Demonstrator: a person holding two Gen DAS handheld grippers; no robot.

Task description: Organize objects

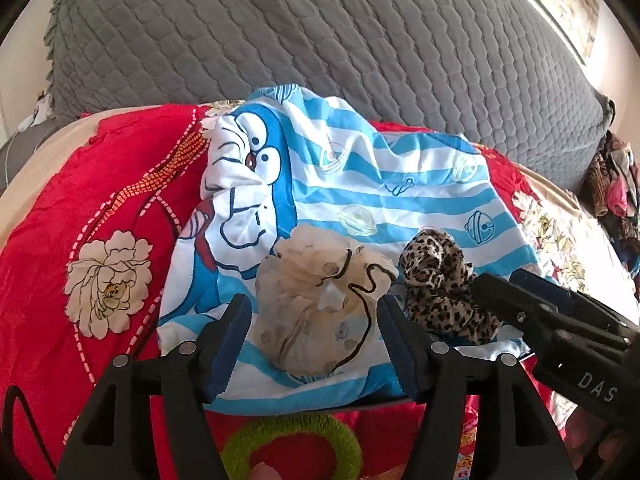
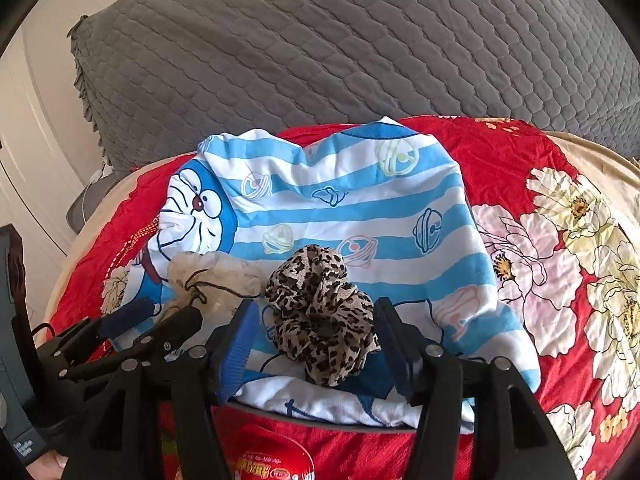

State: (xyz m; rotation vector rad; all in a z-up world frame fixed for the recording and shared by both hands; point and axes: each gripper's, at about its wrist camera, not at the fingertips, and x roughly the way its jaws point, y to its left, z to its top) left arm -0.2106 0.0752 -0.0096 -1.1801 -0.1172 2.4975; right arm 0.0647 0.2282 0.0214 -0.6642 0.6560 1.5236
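Two fabric scrunchies, one cream (image 1: pixel 320 300) and one leopard-print (image 2: pixel 320 316); one blue-and-white striped cartoon cloth (image 2: pixel 340 208); one red floral bedspread (image 2: pixel 520 168); one grey quilted cover (image 1: pixel 320 40); two hand-held grippers, left (image 1: pixel 312 344) and right (image 2: pixel 312 348).

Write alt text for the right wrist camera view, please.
The open right gripper straddles a leopard-print fabric scrunchie lying on a blue-and-white striped cartoon cloth over a red floral bedspread. A cream sheer scrunchie sits left, by the left gripper.
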